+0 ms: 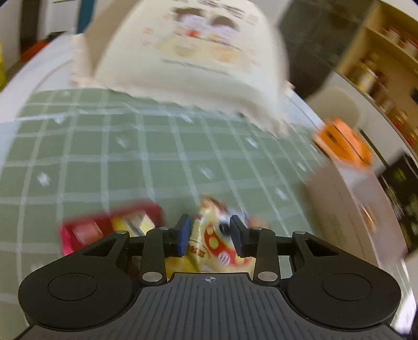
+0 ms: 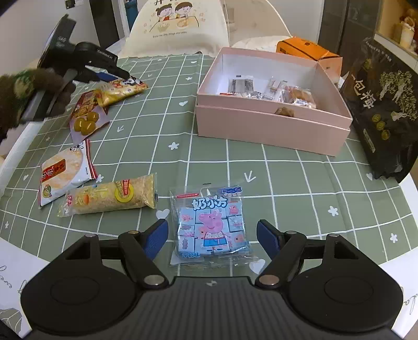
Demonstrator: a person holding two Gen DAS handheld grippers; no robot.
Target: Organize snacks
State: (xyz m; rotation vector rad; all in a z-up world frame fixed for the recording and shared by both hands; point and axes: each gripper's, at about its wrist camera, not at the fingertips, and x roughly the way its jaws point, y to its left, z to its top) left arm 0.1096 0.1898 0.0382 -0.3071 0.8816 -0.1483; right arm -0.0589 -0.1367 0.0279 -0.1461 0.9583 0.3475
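Observation:
My left gripper (image 1: 210,234) is shut on a yellow snack packet (image 1: 209,235) and holds it just above the green checked cloth (image 1: 130,157); the right wrist view shows the same gripper (image 2: 125,75) on that packet (image 2: 122,90) at the far left. My right gripper (image 2: 212,235) is open, its fingers either side of a blue Peppa Pig packet (image 2: 211,225) lying flat. The pink box (image 2: 271,125) with several wrapped snacks stands at the back right. The left wrist view is blurred.
A chestnut packet (image 2: 86,117), a rice cracker packet (image 2: 62,172) and a long rice roll (image 2: 109,196) lie on the left. A black bag (image 2: 384,109) and an orange box (image 2: 308,49) stand at the right. A cream cushioned chair (image 2: 177,23) is behind the table.

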